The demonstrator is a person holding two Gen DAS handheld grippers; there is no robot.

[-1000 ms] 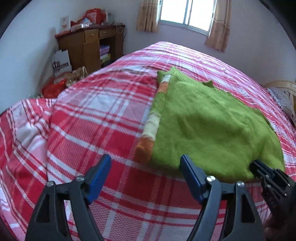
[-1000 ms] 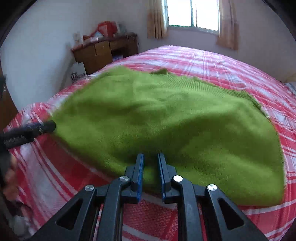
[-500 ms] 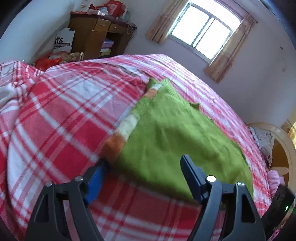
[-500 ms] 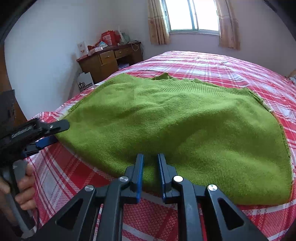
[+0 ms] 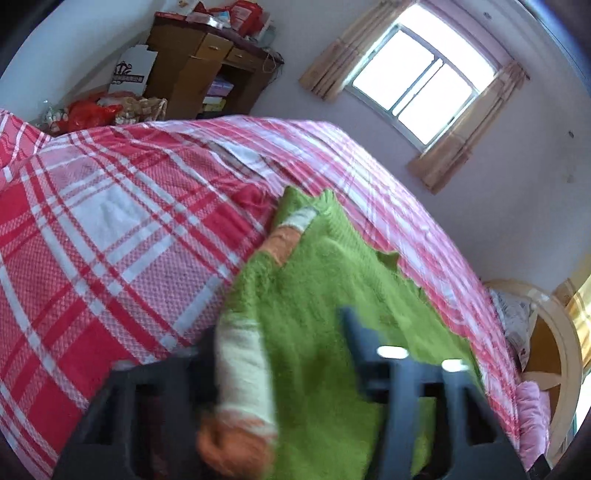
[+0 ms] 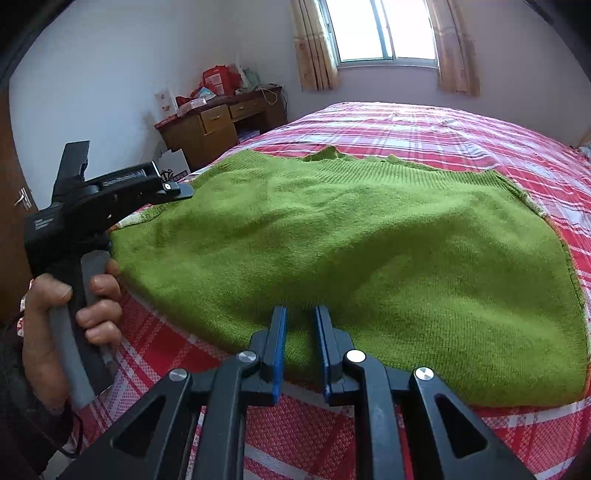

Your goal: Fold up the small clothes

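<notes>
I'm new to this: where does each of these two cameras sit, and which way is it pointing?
Left wrist: on the left gripper, tilted, close over the green sweater's striped sleeve; blurred jaws show.
Right wrist: on the right gripper, facing the window; near-shut jaws, the left hand.
Shared: sweater, plaid bed, wooden desk.

Blurred left tongs (image 5: 280, 350) straddle green sweater (image 5: 325, 295); plaid bedspread (image 5: 110, 221) beneath.
</notes>
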